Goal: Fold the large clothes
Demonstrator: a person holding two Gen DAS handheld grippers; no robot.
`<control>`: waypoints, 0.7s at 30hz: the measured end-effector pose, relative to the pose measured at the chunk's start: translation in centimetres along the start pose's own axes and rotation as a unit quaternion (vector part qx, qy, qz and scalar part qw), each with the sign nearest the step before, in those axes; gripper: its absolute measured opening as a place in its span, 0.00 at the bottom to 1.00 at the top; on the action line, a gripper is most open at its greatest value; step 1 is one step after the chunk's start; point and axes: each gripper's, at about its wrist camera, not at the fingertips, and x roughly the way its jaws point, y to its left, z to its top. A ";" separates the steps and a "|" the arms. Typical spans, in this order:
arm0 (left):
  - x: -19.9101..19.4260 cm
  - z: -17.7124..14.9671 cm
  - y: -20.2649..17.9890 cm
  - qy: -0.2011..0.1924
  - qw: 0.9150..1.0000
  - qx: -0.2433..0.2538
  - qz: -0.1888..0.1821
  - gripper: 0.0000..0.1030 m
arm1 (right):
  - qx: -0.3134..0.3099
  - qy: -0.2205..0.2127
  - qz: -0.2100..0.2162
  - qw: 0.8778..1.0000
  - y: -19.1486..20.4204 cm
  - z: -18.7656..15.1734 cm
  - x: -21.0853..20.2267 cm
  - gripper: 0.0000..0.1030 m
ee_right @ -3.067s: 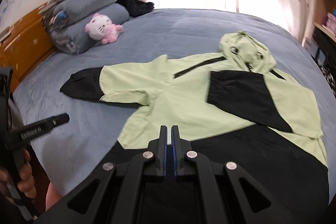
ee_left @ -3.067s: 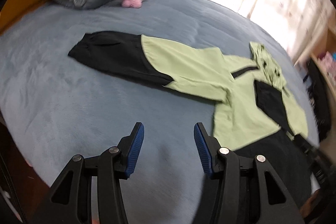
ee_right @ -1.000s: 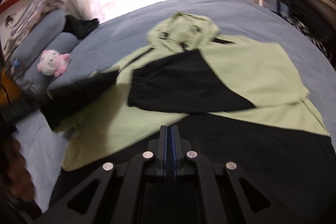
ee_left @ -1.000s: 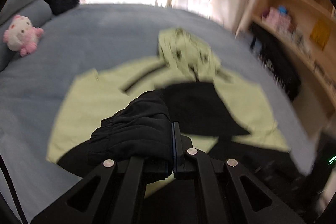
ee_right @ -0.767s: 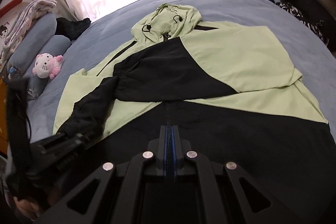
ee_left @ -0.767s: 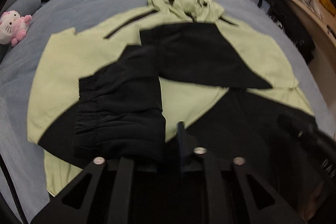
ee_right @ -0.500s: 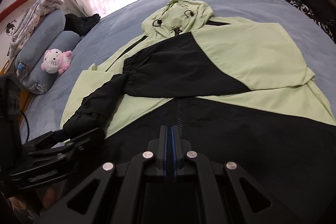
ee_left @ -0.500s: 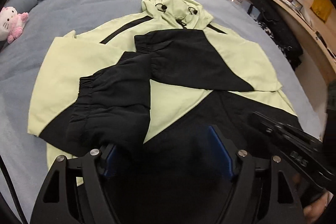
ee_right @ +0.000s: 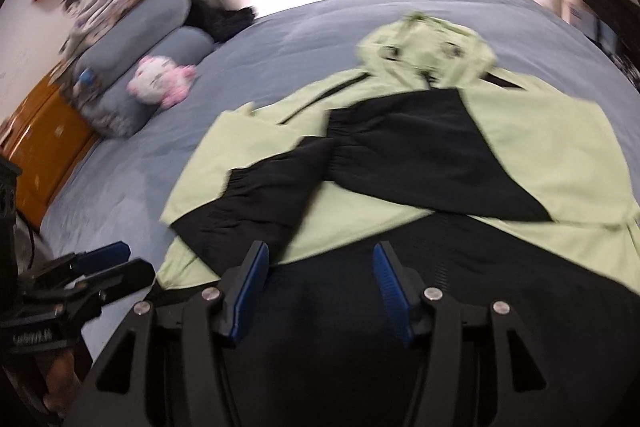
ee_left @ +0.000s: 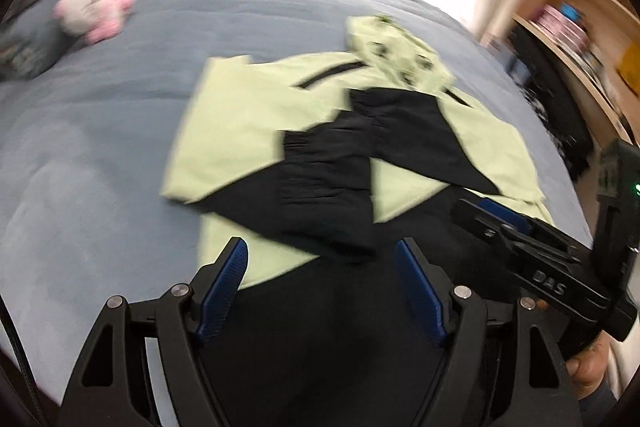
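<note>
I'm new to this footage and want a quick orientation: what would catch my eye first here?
A lime-green and black hooded jacket lies flat on the grey-blue bed, both black-cuffed sleeves folded across its chest. Both grippers hover open over its black hem, the left gripper and the right gripper. A pink plush toy sits by the pillows, far left.

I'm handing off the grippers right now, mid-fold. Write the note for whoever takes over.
Left gripper: open, empty, above the jacket's black hem.
Right gripper: jaws have just been opening, nothing between them, also over the hem.
Jacket: flat, front up, on the blue bed, hood at the far end.
Done: both sleeves folded in, crossing on the chest.
Left: fold the body, probably hem up toward the hood, then tidy.
</note>
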 end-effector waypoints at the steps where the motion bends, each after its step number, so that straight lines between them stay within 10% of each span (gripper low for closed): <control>1: -0.2 -0.1 1.1 -0.003 1.000 -0.012 0.011 0.73 | -0.015 0.002 0.004 1.000 0.9 0.1 0.2 0.53; 8: -0.5 -1.0 7.6 -0.008 0.995 -0.088 0.053 0.73 | -0.172 0.034 0.040 0.984 8.8 -0.1 3.7 0.54; 17: 1.0 -2.4 9.7 0.010 0.994 -0.102 0.044 0.73 | -0.295 0.081 -0.076 0.949 10.8 -1.9 9.1 0.53; 18: 1.1 -2.5 9.8 0.012 0.994 -0.103 0.042 0.73 | -0.297 0.082 -0.085 0.948 10.7 -1.9 9.4 0.50; 20: 1.3 -2.6 9.7 0.014 0.994 -0.104 0.037 0.72 | -0.285 0.092 -0.076 0.951 10.2 -1.4 9.4 0.10; 21: 1.4 -2.6 9.5 0.015 0.994 -0.103 0.035 0.73 | -0.279 0.089 -0.074 0.953 10.0 -1.0 9.0 0.10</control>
